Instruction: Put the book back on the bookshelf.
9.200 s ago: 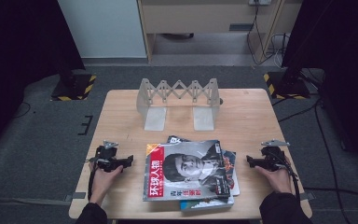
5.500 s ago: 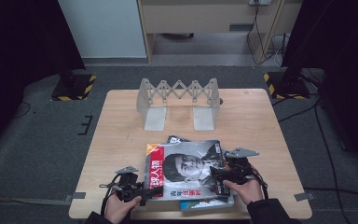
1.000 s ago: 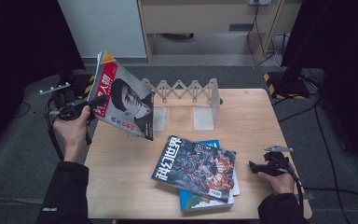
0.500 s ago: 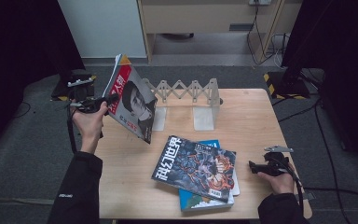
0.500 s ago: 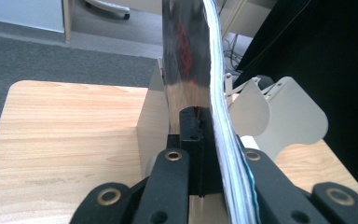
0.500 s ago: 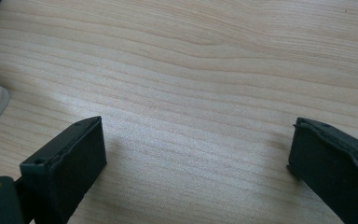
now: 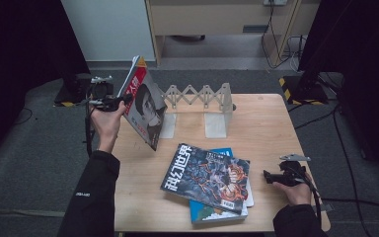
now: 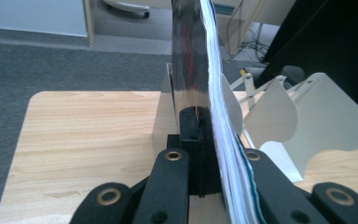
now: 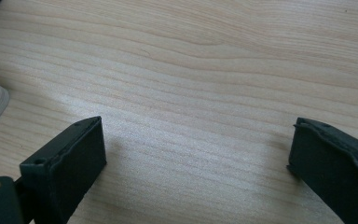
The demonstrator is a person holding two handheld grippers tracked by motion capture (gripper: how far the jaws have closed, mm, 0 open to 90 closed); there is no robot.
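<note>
The left gripper (image 7: 120, 101) is clamped on a magazine (image 7: 143, 102) (portrait cover), holding it upright above the table's (image 7: 266, 128) left rear, just beside the white rack (image 7: 197, 98). The right gripper (image 9: 196, 158) rests near the stack (image 7: 212, 180), jaws apart.

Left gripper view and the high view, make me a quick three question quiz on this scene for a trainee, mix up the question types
1. True or false: the left gripper is clamped on the raised magazine.
2. What lies under the right gripper? A) a magazine B) bare table C) the rack
3. Fill in: the folding rack stands at the table's ____ edge, as the high view shows it.

Key
1. True; its jaws pinch the magazine's edge.
2. B; its jaws stand wide apart over wood.
3. Far; beyond the flat magazine stack.
</note>
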